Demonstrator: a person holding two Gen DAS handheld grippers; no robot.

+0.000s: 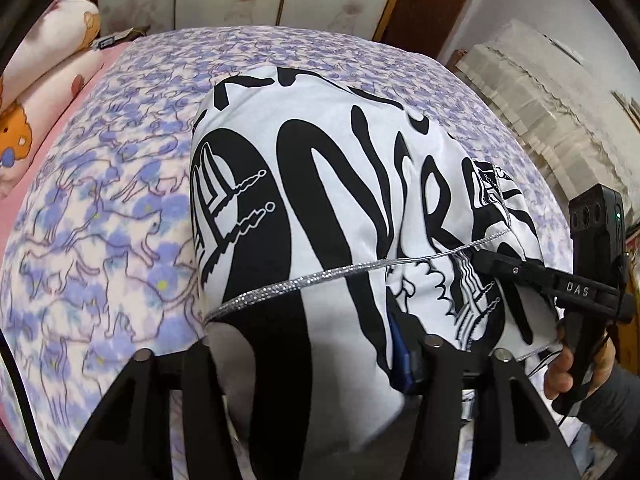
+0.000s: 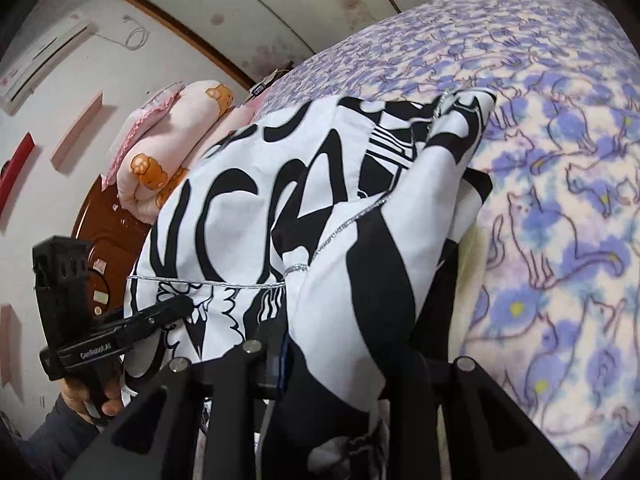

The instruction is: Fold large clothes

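1. While draped over the bed [image 1: 100, 200], the black-and-white garment [image 1: 320, 184] hangs bunched between both tongs.
2. Left tongs [image 2: 176, 308]: pinching its edge.
3. Right tongs [image 1: 486, 258]: pinching fabric.
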